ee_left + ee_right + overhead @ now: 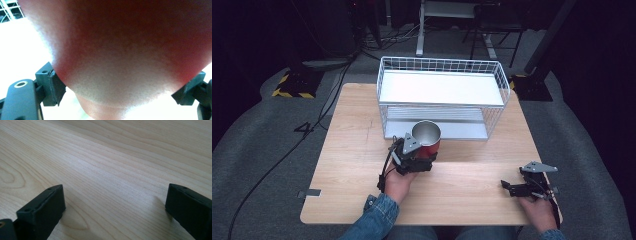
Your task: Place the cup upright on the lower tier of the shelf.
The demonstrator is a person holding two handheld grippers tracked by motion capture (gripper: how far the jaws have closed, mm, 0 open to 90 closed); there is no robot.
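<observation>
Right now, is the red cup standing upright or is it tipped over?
Upright. In the high view the red cup shows its round open mouth facing up, and the left gripper has its jaws against the cup's two sides.

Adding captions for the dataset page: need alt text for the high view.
A person's left gripper clamps a red cup just in front of a white wire rack on a wooden table. The right gripper rests open near the table's right front corner.
</observation>
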